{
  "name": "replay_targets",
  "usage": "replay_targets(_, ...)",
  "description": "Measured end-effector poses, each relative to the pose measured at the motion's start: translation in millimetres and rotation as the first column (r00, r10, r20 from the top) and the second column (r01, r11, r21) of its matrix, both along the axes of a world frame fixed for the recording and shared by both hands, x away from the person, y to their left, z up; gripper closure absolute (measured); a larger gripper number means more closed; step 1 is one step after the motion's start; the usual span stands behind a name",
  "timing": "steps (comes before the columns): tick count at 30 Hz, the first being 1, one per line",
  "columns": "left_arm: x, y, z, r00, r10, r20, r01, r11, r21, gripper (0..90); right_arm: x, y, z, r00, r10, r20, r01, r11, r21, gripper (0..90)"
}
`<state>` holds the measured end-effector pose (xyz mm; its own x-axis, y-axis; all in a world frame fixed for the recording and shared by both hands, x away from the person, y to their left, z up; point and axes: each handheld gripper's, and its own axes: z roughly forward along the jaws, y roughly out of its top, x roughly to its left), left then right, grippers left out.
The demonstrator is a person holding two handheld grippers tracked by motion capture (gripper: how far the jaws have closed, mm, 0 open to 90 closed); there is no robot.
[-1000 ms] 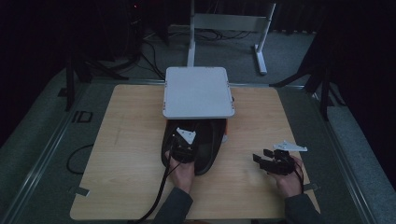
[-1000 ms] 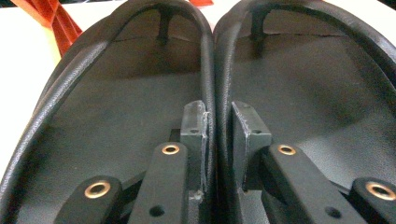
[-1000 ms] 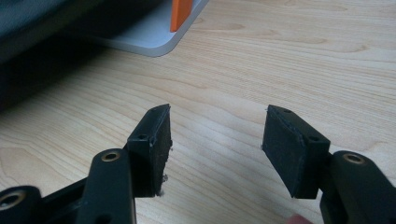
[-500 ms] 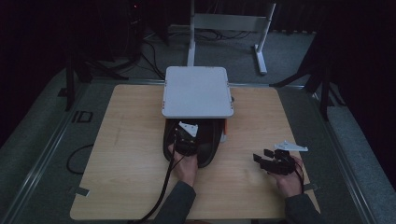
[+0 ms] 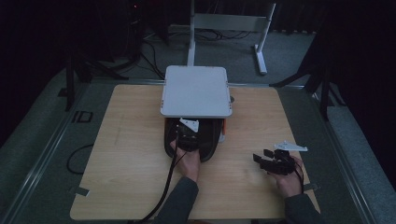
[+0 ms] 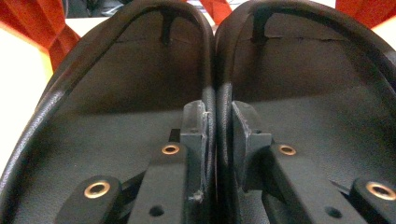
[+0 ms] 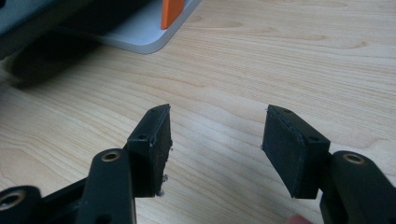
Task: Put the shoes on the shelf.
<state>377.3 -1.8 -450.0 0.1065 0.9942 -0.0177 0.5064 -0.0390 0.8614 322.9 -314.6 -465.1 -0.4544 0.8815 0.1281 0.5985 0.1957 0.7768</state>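
Black leather-like shoes, a pair standing side by side, sit at the middle of the wooden table, partly under the front edge of a pale grey platform. In the high view the left gripper reaches into this pair from the near side, its grey plate uppermost and its cable trailing back along the sleeve. The left gripper view adds what the high view cannot resolve: both inner rims of the shoes, pressed together, run between the two black jaws, which are clamped on them; dark insoles lie to either side, and orange struts stand beyond the openings. Farther right in the high view, the right gripper rests low over bare wood, well apart from the shoes, held in a hand at the table's near right. The right gripper view shows its jaws standing apart with nothing between the pads, only wood grain, and at upper left the rounded corner of a grey base with an orange post.
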Motion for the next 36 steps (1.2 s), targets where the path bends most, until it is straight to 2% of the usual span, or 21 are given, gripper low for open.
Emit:
replay_targets(7, 9.2, -6.2, -0.3, 0.9989, 0.038, 0.026, -0.038, 0.9991, -0.022, 75.9, 0.3, 0.1, -0.6, 1.0, 0.002, -0.002, -0.002, 1.0, 0.004, 41.5)
replay_targets(11, 15.2, -10.5, -0.1, 0.9983, 0.049, 0.032, -0.049, 0.9988, -0.01, 75.9, 0.4, 0.8, -0.8, 1.0, 0.003, -0.004, -0.003, 1.0, 0.005, 41.5)
replay_targets(15, 23.2, -11.5, 0.5, 0.997, 0.067, 0.037, -0.067, 0.9976, -0.015, 75.9, 0.7, 0.0, -1.0, 1.0, 0.003, -0.003, -0.003, 1.0, 0.007, 41.6)
replay_targets(20, 26.5, -12.4, 1.0, 0.9962, 0.075, 0.042, -0.075, 0.9971, -0.015, 75.8, 1.0, 0.3, -2.0, 1.0, 0.002, -0.008, -0.002, 1.0, 0.008, 41.6)
replay_targets(28, 33.2, -16.7, 6.1, 0.9929, 0.096, 0.071, -0.093, 0.9948, -0.041, 75.3, 1.1, 1.3, -2.2, 1.0, 0.003, -0.008, -0.003, 1.0, 0.006, 41.6)
replay_targets(36, 44.2, -18.4, 8.1, 0.9919, 0.108, 0.067, -0.106, 0.9937, -0.038, 75.1, 1.1, 0.6, -2.1, 1.0, 0.004, -0.008, -0.004, 1.0, 0.008, 41.6)
